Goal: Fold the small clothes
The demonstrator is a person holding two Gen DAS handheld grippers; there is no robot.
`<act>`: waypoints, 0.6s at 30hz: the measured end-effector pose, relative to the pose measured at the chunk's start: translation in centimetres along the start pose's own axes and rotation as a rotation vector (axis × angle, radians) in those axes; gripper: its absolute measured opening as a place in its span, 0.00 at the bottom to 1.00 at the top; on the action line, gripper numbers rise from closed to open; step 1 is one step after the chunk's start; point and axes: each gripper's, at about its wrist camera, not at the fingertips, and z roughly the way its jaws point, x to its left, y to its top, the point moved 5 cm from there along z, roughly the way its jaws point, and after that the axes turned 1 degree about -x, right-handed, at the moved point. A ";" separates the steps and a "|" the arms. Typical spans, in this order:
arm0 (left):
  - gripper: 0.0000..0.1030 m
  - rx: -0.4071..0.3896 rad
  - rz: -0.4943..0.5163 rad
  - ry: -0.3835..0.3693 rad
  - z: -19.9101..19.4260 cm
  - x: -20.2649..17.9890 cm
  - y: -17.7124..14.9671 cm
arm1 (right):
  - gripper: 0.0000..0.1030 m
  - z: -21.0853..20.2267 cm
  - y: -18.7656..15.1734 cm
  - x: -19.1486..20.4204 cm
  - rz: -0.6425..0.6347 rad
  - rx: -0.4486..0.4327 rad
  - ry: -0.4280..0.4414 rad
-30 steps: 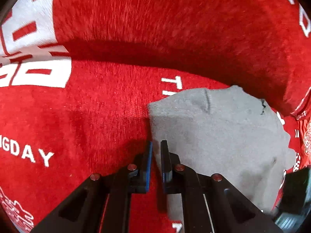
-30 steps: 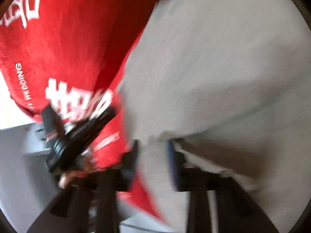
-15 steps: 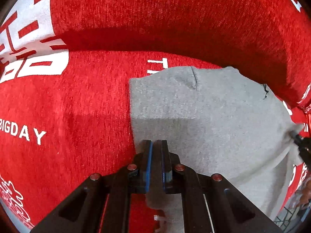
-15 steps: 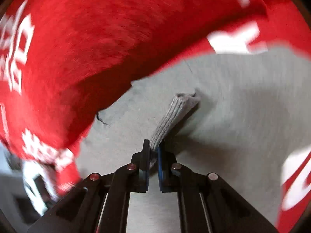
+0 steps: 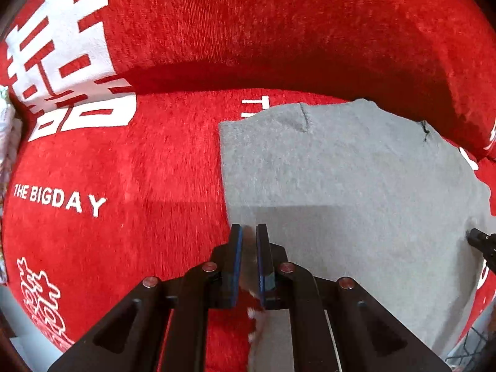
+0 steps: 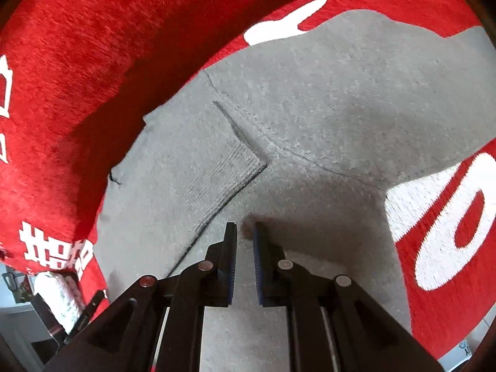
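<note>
A small grey knit garment (image 5: 341, 179) lies flat on a red plush cover (image 5: 130, 167) with white lettering. My left gripper (image 5: 247, 232) sits at the garment's left edge, its jaws a narrow gap apart with nothing between them. In the right wrist view the garment (image 6: 325, 99) shows a ribbed cuff (image 6: 223, 161) lying on top of it. My right gripper (image 6: 245, 231) hovers low over the grey cloth just below the cuff, jaws slightly apart and empty. The right gripper's tip also shows at the right edge of the left wrist view (image 5: 483, 241).
The red cover rises into a back cushion (image 5: 279, 24) behind the garment. A pale patterned thing (image 5: 6, 130) is at the far left edge. A room floor and dark objects (image 6: 46, 303) show past the cover's edge at lower left in the right wrist view.
Both grippers were pinched on the grey cloth half a second ago and have let go. The cuff that the right gripper held up now lies flat on the garment.
</note>
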 end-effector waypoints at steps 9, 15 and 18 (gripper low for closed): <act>0.10 0.019 -0.015 -0.010 -0.7 -0.5 -1.7 | 0.07 1.3 3.1 -0.2 0.117 -0.034 0.114; 0.10 0.023 -0.021 -0.001 -1.0 -1.0 -2.1 | 0.07 0.7 2.1 -0.2 0.020 -0.010 0.018; 0.10 0.024 -0.025 -0.006 -1.1 -1.3 -2.2 | 0.11 -0.2 1.1 0.2 -0.014 -0.002 0.033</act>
